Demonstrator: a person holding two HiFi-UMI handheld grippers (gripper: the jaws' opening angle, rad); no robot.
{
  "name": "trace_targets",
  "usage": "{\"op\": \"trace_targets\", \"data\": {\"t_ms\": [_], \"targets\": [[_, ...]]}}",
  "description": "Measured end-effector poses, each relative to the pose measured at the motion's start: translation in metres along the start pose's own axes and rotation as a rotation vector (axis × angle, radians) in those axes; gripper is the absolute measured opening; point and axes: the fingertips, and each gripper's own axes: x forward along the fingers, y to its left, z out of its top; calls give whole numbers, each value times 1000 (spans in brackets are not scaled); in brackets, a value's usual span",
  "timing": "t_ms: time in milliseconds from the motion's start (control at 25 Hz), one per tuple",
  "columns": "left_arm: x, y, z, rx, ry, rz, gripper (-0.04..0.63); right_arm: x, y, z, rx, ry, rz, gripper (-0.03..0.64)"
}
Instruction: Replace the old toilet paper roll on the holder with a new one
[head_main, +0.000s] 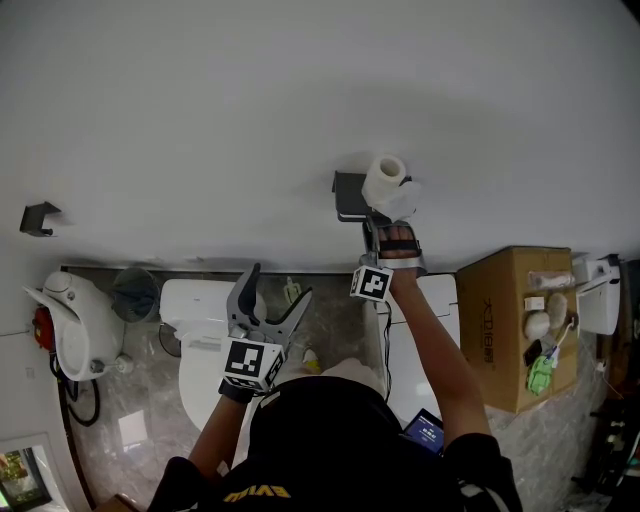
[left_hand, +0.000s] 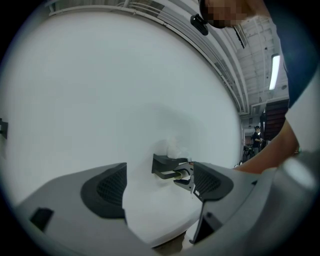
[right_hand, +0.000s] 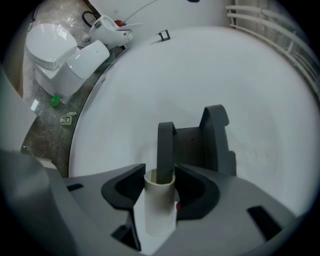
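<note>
right gripper: your pads are clamped on the old roll, one on each side of its pale tube; nothing else sits between them
old roll: at the wall, on the holder arm; it looks almost spent
axis: the tube's long axis runs along the line your jaws point; the dark arm enters its far mouth, so I judge it comes off only by sliding along that arm, not sideways
left gripper: jaws wide apart and empty; it faces the wall, well apart from the holder
nearer hand: your right, already on the roll
new roll: I cannot pick one out
writing: print on the cardboard box is too small to read; no brand is legible
</note>
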Motion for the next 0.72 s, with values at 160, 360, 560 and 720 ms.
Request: {"op": "trace_targets", "data": {"t_ms": [160,360,560,720], "targets": [[-1,1,-1,-5,-3,0,425,0,0,7,19,13,19,172],[-3,4,0,-8,-3,8,425,1,-4,7,18,31,5,166],[-5,8,-3,-30,-2,14,425,1,-4,3,16,49,-7,164],[-4,5,-2,-25,-3,6,425,-1,-3,1,22,58,-9,161]]}}
